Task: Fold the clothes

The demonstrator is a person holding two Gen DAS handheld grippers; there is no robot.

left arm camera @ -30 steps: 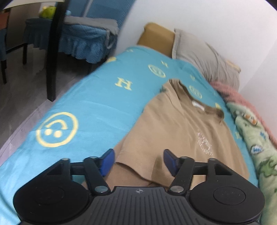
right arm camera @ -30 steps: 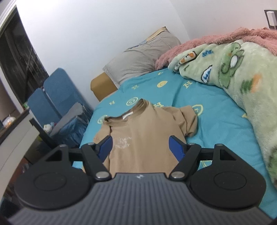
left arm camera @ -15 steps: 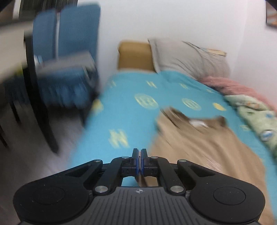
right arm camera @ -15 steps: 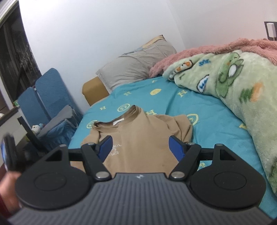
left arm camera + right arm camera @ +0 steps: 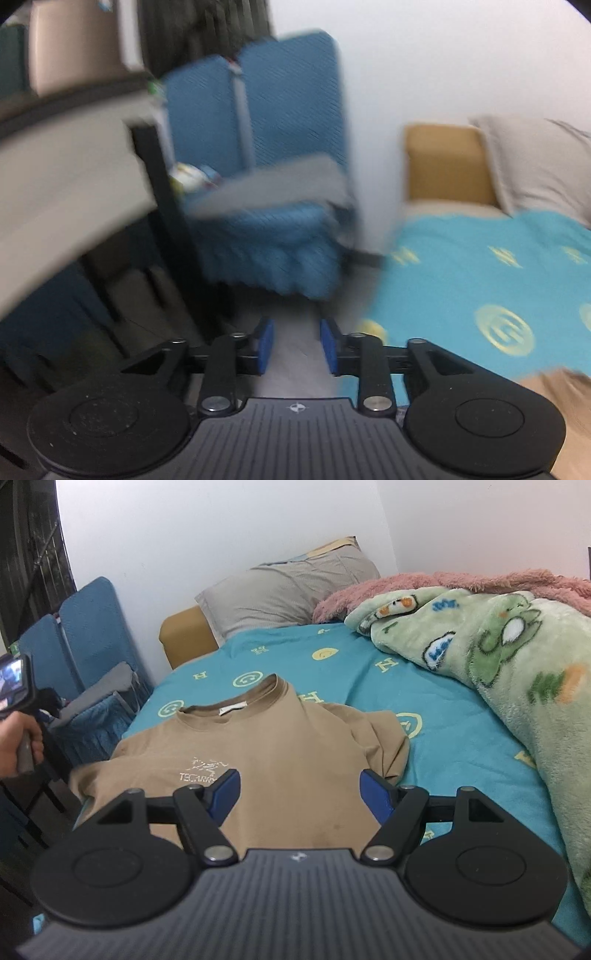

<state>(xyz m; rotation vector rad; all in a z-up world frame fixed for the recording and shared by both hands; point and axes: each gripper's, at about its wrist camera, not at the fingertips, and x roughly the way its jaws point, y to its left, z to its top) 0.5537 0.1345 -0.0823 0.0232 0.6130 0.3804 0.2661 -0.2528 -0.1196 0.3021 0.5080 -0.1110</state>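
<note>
Left gripper (image 5: 293, 345) swung off the tan T-shirt (image 5: 258, 753) toward the blue chair (image 5: 258, 177), jaws reopened narrow, empty. Right gripper (image 5: 299, 794) wide above the hem. Shirt flat on the teal bedsheet (image 5: 461, 738); light, limp. Pinch the sleeve edge.

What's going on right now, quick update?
Left gripper open, empty, aimed off the bed toward the blue chair. Right gripper open, above the tan T-shirt. Shirt flat, unfolded. Nothing on it.
</note>
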